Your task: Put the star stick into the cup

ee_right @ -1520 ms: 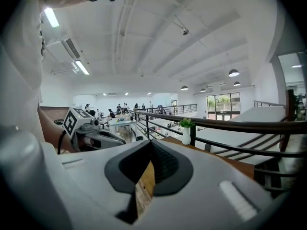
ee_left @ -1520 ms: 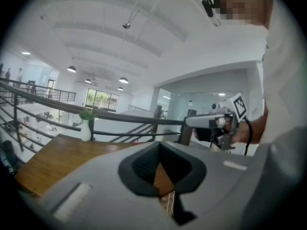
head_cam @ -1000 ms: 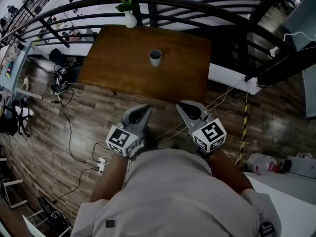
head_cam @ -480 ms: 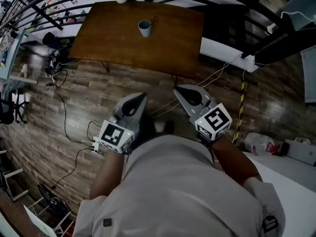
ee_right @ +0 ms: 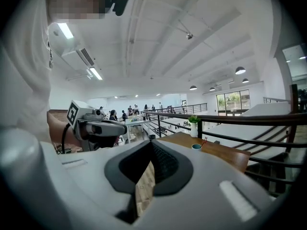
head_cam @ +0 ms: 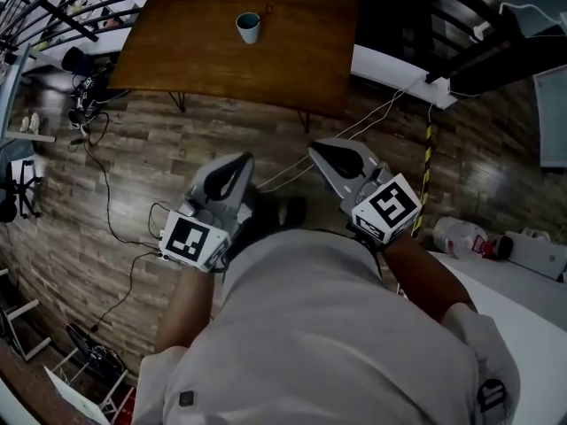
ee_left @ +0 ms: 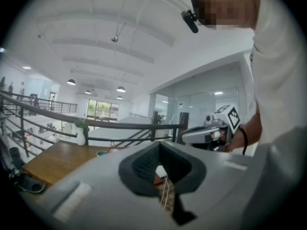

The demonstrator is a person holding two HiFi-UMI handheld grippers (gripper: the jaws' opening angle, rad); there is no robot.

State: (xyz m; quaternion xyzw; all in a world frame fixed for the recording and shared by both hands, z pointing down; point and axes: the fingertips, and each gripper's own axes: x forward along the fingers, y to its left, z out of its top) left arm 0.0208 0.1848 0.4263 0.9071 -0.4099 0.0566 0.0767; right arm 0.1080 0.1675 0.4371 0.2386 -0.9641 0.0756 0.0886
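My left hand-held gripper (head_cam: 237, 166) and right hand-held gripper (head_cam: 324, 152) are clenched empty, well apart from the counter (head_cam: 266, 73), where the star stick (ee_right: 205, 141) lies just beside the cup (head_cam: 248, 27) near its far edge.

Wooden table (head_cam: 266, 60): cup (head_cam: 248, 27) upright near far edge.

Table (head_cam: 266, 56) and cup (head_cam: 248, 27) slid toward top edge of head view; person apparently further back
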